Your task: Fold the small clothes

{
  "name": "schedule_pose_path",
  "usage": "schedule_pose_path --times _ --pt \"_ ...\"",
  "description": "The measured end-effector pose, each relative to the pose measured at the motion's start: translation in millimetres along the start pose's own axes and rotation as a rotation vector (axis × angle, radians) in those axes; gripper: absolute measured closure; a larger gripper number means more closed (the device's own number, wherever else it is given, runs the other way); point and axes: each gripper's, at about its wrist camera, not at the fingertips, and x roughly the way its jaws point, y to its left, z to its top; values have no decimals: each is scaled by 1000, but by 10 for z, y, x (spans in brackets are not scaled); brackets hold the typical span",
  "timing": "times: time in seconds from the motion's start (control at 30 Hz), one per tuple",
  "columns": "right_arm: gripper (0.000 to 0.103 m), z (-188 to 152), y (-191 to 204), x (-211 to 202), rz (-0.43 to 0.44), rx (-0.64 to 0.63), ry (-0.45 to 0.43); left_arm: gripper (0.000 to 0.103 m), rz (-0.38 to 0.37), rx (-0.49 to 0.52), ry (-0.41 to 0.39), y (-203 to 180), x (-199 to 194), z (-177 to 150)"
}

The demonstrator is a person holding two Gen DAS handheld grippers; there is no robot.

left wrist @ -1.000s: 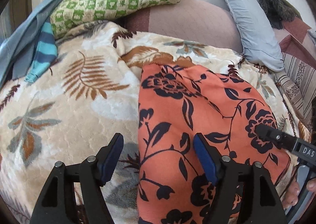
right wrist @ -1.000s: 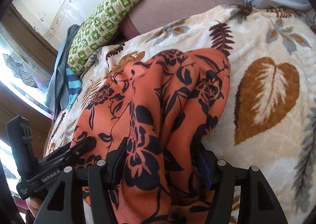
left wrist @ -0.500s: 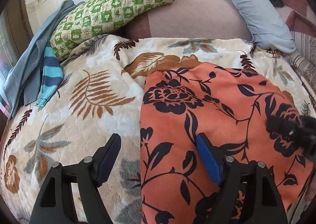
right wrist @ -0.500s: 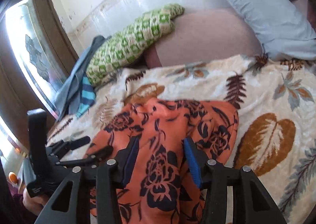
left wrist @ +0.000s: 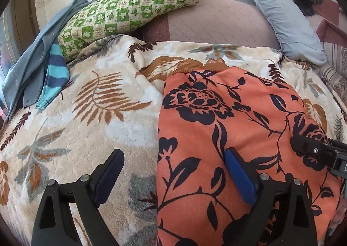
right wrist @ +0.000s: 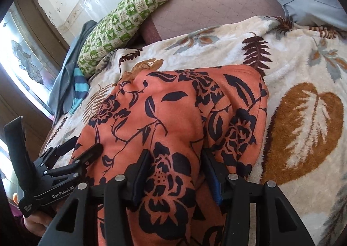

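Observation:
An orange garment with black flowers [left wrist: 234, 129] lies folded on a leaf-patterned blanket [left wrist: 91, 116]; it also shows in the right wrist view [right wrist: 164, 120]. My left gripper [left wrist: 173, 168] is open, straddling the garment's left edge, one finger on the blanket, the other on the cloth. My right gripper [right wrist: 176, 159] is open, its fingers pressed onto the garment's near right part with a hump of cloth between them. The right gripper shows in the left wrist view [left wrist: 314, 150], and the left gripper in the right wrist view [right wrist: 84, 150].
A green checked pillow [left wrist: 130, 12], a mauve cushion [left wrist: 214, 25] and a pale blue pillow [left wrist: 279, 14] line the back. Blue and striped clothes [left wrist: 43, 68] lie at the far left. A window [right wrist: 23, 68] is at the left.
Both grippers have come down lower and closer over the garment's near end. The right gripper has opened a little wider and the cloth bulges between its fingers.

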Motion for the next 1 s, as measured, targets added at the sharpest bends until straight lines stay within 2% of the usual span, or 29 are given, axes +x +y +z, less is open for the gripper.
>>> schedule_pose_path --times 0.17,0.2,0.23,0.43,0.63,0.87,1.0 --pt "47 -116 35 -196 -36 24 -77 9 24 -18 -26 5 -402 -153" --pt "39 -139 38 -273 -58 45 -74 9 40 -11 -37 -3 -524 -189" --pt "38 -165 45 -370 -70 64 -80 9 56 -6 -58 -9 -663 -225" --pt "38 -431 272 -1099 -104 57 -189 9 104 14 -194 48 -1571 -286" --pt "38 -689 558 -1703 -113 18 -245 9 142 -24 -259 208 -2257 -173" --pt "38 -568 980 -2271 -110 -32 -312 9 168 -56 -325 297 -2834 -95" --pt "37 -507 1317 -2533 -140 -79 -347 8 188 -48 -363 316 -3108 -81"
